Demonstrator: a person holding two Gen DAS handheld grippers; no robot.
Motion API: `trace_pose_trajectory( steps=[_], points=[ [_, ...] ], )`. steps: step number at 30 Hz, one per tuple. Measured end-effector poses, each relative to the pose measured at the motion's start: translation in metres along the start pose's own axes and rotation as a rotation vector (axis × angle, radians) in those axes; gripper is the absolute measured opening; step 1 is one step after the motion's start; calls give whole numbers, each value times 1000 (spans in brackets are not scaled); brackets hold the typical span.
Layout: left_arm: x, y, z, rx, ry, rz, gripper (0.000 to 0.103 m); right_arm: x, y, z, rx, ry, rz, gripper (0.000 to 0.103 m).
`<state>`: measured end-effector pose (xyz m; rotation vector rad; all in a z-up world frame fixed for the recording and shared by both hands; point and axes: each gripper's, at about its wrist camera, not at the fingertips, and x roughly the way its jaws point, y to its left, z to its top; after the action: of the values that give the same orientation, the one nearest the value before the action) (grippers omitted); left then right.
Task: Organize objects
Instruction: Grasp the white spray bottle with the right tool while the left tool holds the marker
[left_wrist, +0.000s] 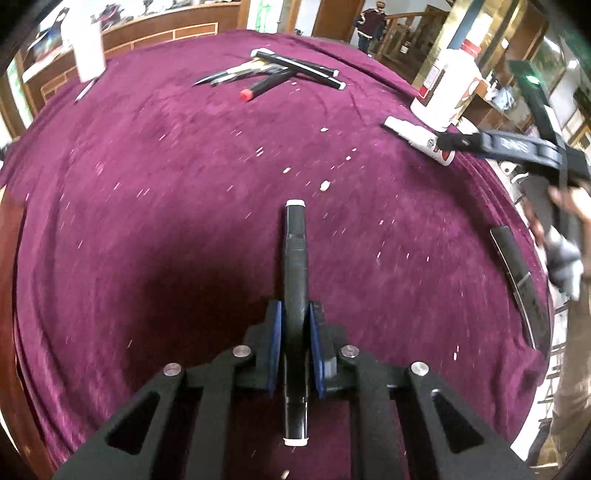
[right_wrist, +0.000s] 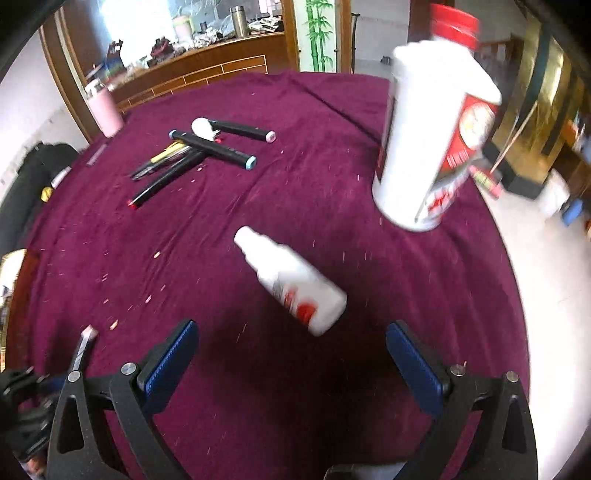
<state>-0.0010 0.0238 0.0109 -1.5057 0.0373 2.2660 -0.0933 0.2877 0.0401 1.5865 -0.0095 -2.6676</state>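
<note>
My left gripper (left_wrist: 295, 314) is shut on a black marker (left_wrist: 294, 258) with white ends, held above the purple cloth. A pile of markers and pens (left_wrist: 273, 74) lies at the far side; it also shows in the right wrist view (right_wrist: 192, 155). My right gripper (right_wrist: 291, 343) is open and empty, just behind a small white spray bottle (right_wrist: 291, 280) lying on its side. In the left wrist view the right gripper (left_wrist: 461, 142) reaches toward that spray bottle (left_wrist: 417, 138). A tall white bottle with a red cap (right_wrist: 436, 136) stands at the right.
A purple cloth (right_wrist: 221, 258) covers the round table. A pink flask (right_wrist: 103, 110) stands at the far left edge. A black flat object (left_wrist: 513, 269) lies at the table's right edge. A wooden counter (right_wrist: 207, 62) stands behind the table. Small pale scraps dot the cloth.
</note>
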Motion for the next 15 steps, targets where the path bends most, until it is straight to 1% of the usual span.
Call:
trace_pose_trajectory(
  steps=[3,5,7,8,10,12,14,15],
  points=[
    [-4,7,-8,-16,0,-20,15,17,3,14,-31,24,-52,102],
    [-5,6,-10,-13,-8,-20,15,26,3,18,-33,24,-53,99],
    [-5,3,-11,1,-15,-5,15,36,2,20,-23,45,-38,84],
    [-5,2,-12,8,-19,2,15,40,2,19,-12,61,-32,70],
    [-5,2,-13,9,-25,2,15,41,4,16,-2,48,-34,59],
    [-4,5,-12,-8,-28,-13,15,35,6,10,8,49,-30,44],
    [-4,7,-13,-15,-30,-23,15,30,10,1,16,60,-29,37],
    [-5,8,-13,-15,-33,-24,15,27,12,-2,17,63,-31,35]
  ],
)
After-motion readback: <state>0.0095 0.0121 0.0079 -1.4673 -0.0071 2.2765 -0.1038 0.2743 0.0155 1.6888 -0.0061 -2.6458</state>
